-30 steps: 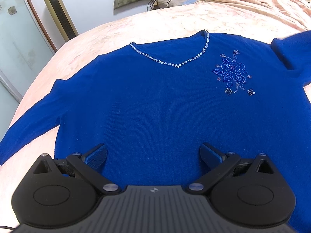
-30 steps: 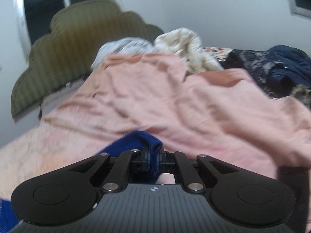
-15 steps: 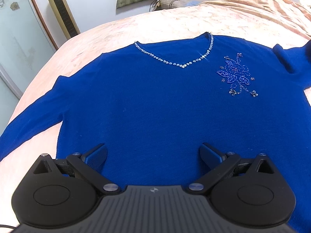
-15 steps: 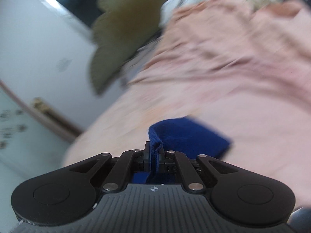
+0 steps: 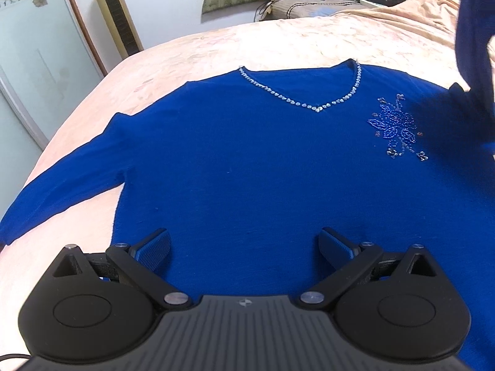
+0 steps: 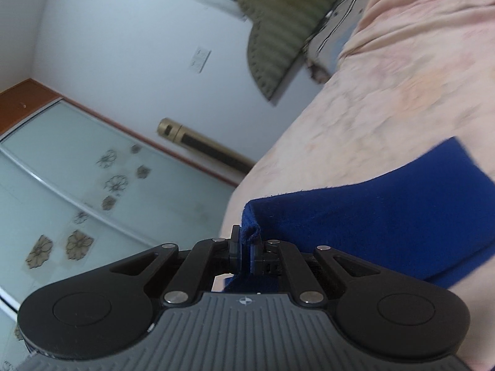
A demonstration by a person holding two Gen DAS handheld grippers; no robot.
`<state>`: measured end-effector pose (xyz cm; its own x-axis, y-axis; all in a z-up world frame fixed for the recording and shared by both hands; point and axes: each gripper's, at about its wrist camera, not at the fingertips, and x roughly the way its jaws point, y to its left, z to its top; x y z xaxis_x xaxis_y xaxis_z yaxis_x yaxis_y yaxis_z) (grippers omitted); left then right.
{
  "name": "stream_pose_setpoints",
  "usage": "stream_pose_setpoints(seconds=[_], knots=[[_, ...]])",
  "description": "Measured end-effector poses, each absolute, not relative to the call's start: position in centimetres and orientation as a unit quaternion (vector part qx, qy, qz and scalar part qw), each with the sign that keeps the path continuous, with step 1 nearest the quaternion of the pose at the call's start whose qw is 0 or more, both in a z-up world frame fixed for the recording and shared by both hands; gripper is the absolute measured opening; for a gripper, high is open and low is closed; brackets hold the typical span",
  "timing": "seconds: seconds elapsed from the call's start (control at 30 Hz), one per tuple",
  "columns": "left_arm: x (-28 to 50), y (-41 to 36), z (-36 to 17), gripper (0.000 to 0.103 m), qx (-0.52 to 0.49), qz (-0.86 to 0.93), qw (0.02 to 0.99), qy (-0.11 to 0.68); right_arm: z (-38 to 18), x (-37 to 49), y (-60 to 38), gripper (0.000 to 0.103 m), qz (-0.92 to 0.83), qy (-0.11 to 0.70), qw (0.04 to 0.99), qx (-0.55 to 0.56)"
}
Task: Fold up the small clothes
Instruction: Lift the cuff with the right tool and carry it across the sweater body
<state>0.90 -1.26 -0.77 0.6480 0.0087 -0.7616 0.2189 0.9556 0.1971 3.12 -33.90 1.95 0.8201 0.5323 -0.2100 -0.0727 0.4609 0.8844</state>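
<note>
The lifted sleeve (image 5: 473,46) is blurred and cut off at the frame's right edge.

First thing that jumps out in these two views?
A bright blue sweater spread flat on the pink bedspread, with a sparkly beaded V-neckline and a beaded flower toward the right. The right gripper is shut on the sweater's cuff, lifting that sleeve at the right edge, while the left gripper hangs open over the hem.
</note>
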Motion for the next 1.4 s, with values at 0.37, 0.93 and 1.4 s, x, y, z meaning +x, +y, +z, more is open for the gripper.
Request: stream_pose_setpoints(seconds=[0.37, 0.93, 1.4], knots=[[1.3, 0.1, -1.0, 0.103, 0.123, -0.043, 0.899, 0.419, 0.5, 5.7, -28.7, 0.009, 0.224, 0.273, 0.800, 0.486], [1.6, 2.2, -1.2, 0.103, 0.112, -0.020, 0.899, 0.424, -1.6, 10.2, -23.3, 0.010, 0.251, 0.321, 0.779, 0.477], [1.7, 4.5, -1.4, 0.103, 0.093, -0.003, 0.898, 0.430, -3.6, 14.4, -17.2, 0.010, 0.267, 0.378, 0.756, 0.463]])
